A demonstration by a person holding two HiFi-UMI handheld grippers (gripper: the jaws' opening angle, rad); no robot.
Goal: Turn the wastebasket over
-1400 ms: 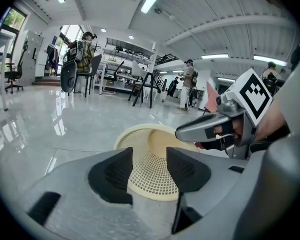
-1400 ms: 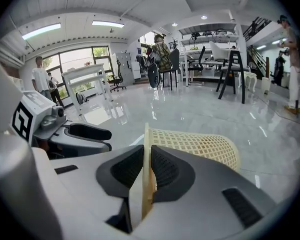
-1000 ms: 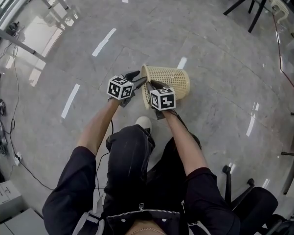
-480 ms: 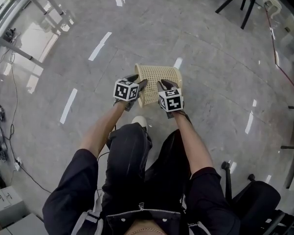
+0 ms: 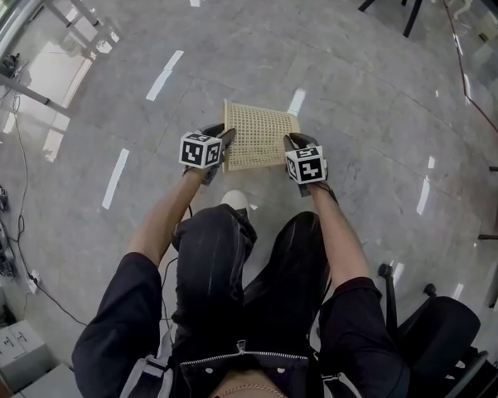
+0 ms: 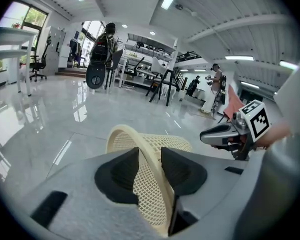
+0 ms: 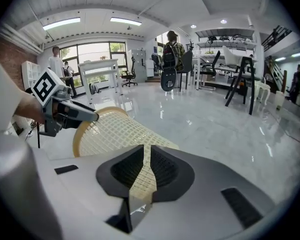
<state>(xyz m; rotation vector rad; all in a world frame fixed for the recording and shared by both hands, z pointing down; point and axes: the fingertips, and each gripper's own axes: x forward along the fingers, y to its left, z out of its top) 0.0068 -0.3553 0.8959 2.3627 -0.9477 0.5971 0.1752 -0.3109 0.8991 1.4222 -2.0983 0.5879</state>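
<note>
Your right tool (image 5: pixel 292 142) has swung out to the right since a second ago, when both tools were close together at the open end of the wastebasket (image 5: pixel 255 136). Now the mesh wastebasket lies on its side across between the two tools. Its wide rim (image 6: pixel 124 128) points to your left and its narrow closed end points to your right. It is over the grey floor (image 5: pixel 356 98), just in front of your white shoe (image 5: pixel 234 199). Whether it touches the floor or is raised a little, I cannot tell.

Your left tool (image 5: pixel 224 135) stands astride the rim, with one pad inside the wastebasket and one pad outside. Its jaws have just been closing and are now half narrow, and the pads look to press on the rim from both sides.

Your right tool is narrow. Its pads pinch a strip of the mesh wall at the closed end, so it is holding the wastebasket there. From that tool's own view, the body widens away toward the rim, where the tips of the left tool sit.
</note>
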